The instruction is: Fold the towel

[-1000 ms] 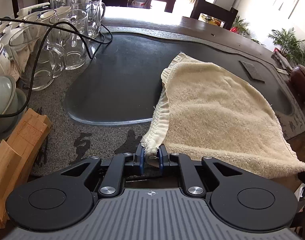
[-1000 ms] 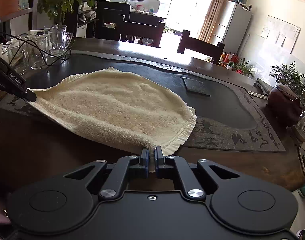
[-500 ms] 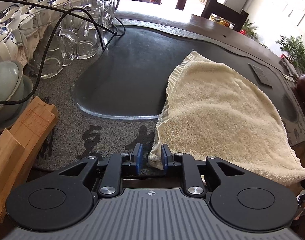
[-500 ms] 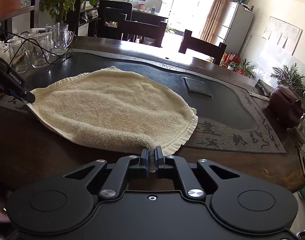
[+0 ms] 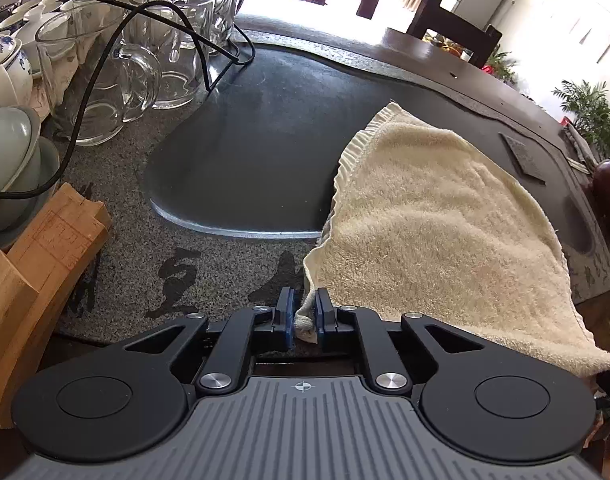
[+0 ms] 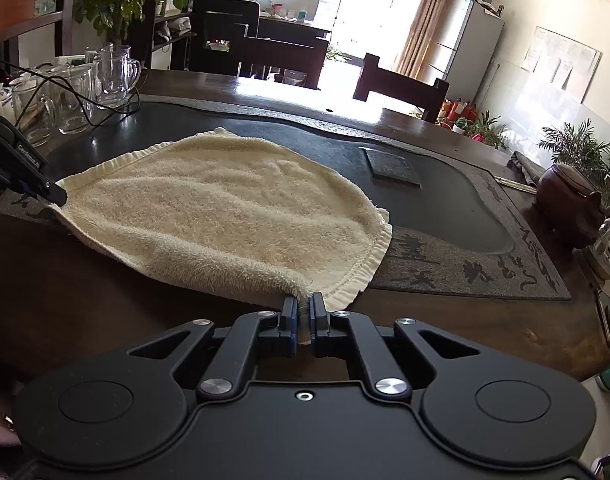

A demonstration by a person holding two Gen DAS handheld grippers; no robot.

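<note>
A cream terry towel lies spread over the dark stone tea tray; it also shows in the right wrist view. My left gripper has its jaws slightly apart, with the towel's near left corner lying loosely between them. My right gripper is shut on the towel's near right corner, at the table's front edge. The left gripper's tip shows at the far left of the right wrist view, at the towel's corner.
Glass mugs with a black cable draped over them stand at the left, beside white teaware and a wooden block. A small dark slab and a brown clay pot sit at the right.
My left gripper's jaws have opened off the towel corner, and the towel has sunk flatter onto the tray. The right gripper stays shut on its corner.
</note>
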